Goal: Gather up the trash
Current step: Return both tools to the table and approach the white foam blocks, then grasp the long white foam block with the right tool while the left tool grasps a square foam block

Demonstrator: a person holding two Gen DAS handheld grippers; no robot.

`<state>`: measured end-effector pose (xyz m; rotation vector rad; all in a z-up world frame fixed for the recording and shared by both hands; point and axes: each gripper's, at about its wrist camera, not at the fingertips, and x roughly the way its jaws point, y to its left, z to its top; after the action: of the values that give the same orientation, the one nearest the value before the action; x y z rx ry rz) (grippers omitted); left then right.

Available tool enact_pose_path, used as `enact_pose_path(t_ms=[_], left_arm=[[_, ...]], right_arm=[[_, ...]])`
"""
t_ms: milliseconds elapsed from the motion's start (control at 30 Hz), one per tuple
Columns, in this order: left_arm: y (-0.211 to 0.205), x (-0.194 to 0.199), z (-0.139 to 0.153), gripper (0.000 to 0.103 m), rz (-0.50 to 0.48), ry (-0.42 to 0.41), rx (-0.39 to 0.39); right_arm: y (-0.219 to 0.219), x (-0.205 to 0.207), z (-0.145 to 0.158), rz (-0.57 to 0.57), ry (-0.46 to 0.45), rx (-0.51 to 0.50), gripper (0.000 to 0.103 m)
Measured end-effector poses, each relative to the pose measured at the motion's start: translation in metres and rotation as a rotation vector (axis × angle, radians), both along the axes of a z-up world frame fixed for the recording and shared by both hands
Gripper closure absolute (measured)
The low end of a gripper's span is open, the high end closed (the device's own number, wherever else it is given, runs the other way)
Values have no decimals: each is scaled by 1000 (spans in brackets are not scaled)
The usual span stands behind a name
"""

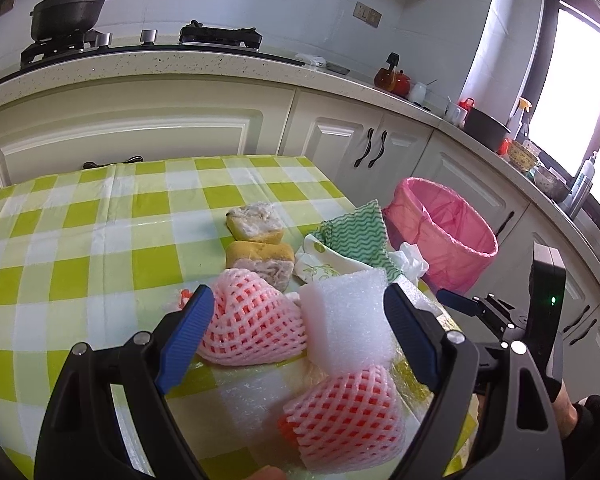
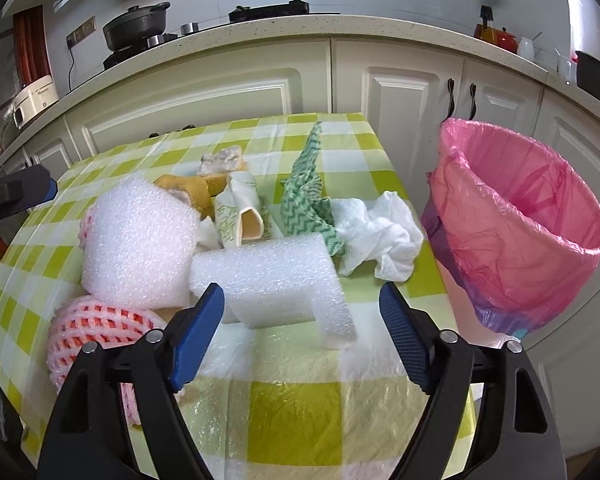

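Left tongs [image 1: 298, 308] spread wide, empty, hovering low over a pink foam net [image 1: 252, 320] and a white foam block [image 1: 346, 316] on the counter [image 1: 80, 232]. Right tongs [image 2: 302, 304] likewise spread, holding nothing, aimed at an L-shaped foam piece [image 2: 276, 284] just ahead. Beyond, crumpled white tissue [image 2: 380, 232], a green wavy cloth [image 2: 306, 196], a paper wrapper [image 2: 240, 212] and yellow sponges [image 1: 258, 256]. Off the counter's right edge, a pink-lined bin [image 2: 528, 224], apparently with no trash in it yet. Probably featherlight, squashy stuff (foam springs back, tissue crushes). Best pinched across the foam's thick limb, gently; nets by a bunched fold.
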<state>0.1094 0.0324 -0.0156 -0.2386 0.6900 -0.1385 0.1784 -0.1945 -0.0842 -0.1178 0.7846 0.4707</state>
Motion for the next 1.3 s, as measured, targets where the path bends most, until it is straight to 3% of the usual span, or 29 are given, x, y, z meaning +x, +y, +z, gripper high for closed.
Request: enact_pose_path(t_ms=[233,300,833,1133,1300], left_arm=[[1,-1,1,19,2,-2,1],[1,-1,1,19,2,-2,1],[-19,1,1,19,-47,1,7],[-47,15,-9,21,-73,58,26],[-56,28,-17,29,-63,109,53]], right_arm=[[11,5,-8,29,9,-35,28],[13,7,-10,34,13,-44,42],[-11,-9,4,11,2,5,44],[-40,-14,16,-28,-11,43,44],[-50,-14,21,-39,-16,60,44]])
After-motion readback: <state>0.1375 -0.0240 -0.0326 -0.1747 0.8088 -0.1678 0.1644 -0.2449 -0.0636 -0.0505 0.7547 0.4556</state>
